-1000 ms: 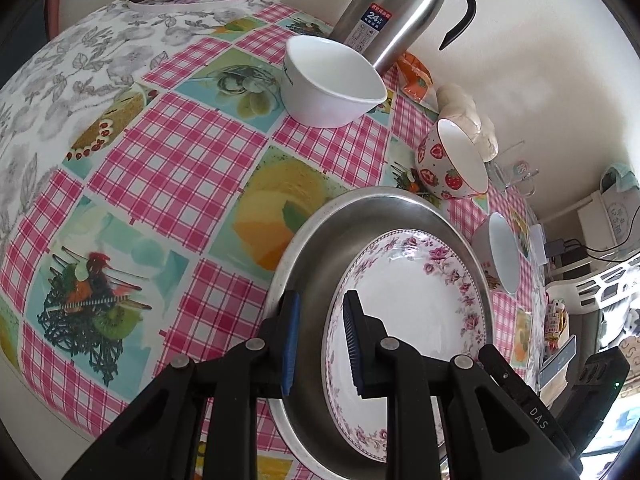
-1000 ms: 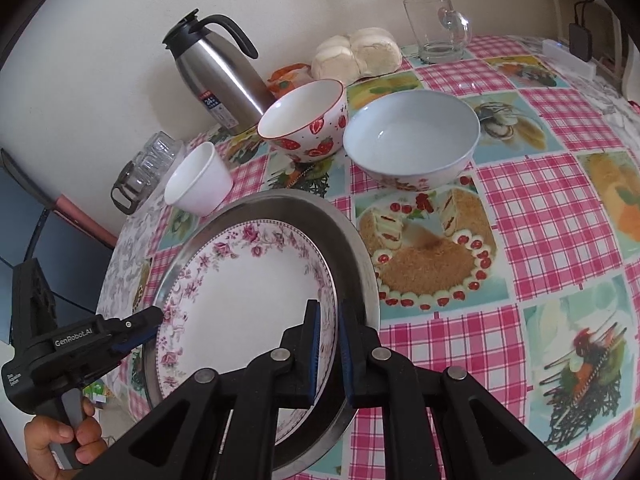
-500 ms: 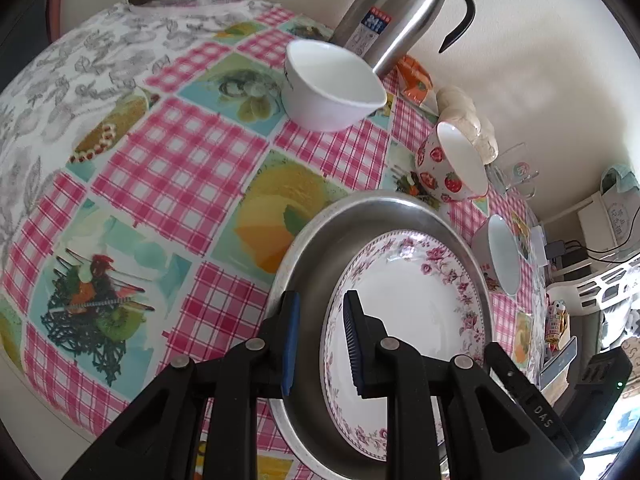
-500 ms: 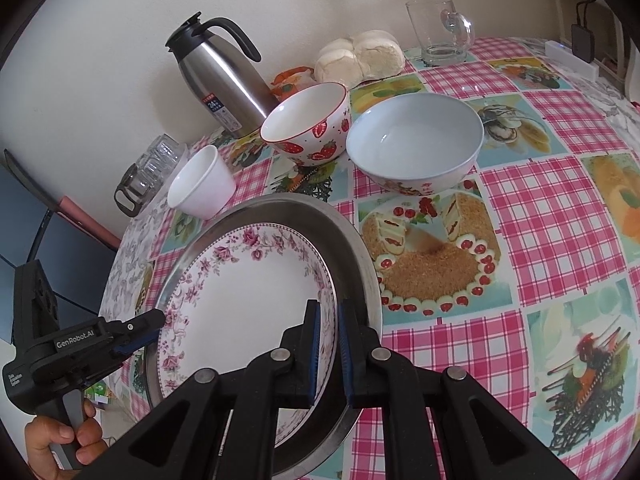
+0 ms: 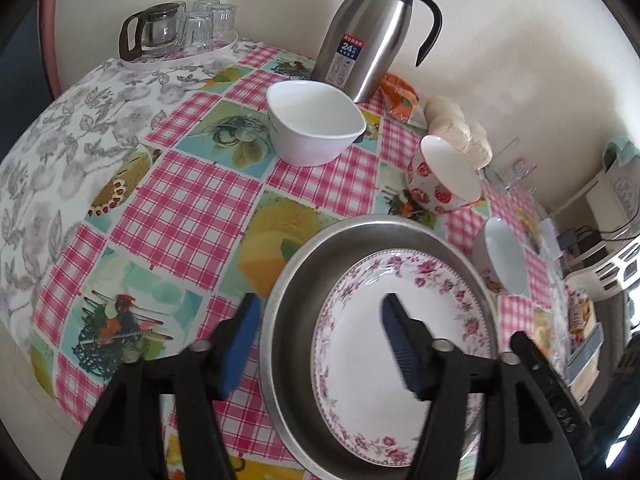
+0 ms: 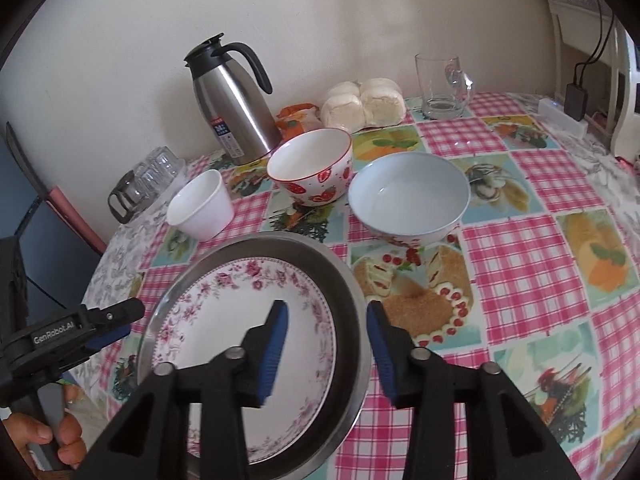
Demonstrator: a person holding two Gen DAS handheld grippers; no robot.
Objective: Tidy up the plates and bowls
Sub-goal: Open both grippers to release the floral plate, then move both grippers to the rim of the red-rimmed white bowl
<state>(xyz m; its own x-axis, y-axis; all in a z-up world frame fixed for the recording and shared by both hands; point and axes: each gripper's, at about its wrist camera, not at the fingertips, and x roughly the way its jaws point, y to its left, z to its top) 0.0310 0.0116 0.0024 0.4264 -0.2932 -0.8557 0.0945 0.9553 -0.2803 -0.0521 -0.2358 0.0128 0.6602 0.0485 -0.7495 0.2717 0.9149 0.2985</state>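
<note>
A floral plate [image 5: 440, 320] [image 6: 224, 320] lies inside a larger steel plate [image 5: 288, 360] [image 6: 352, 280] on the checked tablecloth. My left gripper [image 5: 320, 300] [image 6: 124, 320] straddles the steel plate's left rim. Its jaws are opening and the pads stand clear of the metal. My right gripper [image 6: 326, 306] straddles the right rim the same way, jaws opening, pads not touching. Behind the plates stand a white bowl [image 5: 312, 128] [image 6: 200, 208], a strawberry bowl [image 5: 440, 176] [image 6: 310, 164] and a pale blue bowl [image 5: 504, 264] [image 6: 408, 196].
A steel thermos jug [image 5: 368, 36] [image 6: 232, 100] stands by the wall, with a tray of glasses [image 5: 176, 36] to its left. Buns [image 6: 364, 104] and a glass mug [image 6: 440, 84] sit at the back. A person's hand [image 6: 40, 440] holds the left gripper's handle.
Both grippers were closed on the steel plate's rim, one on each side; now both sets of jaws have spread apart and let go of it. The plates have stayed where they were.
</note>
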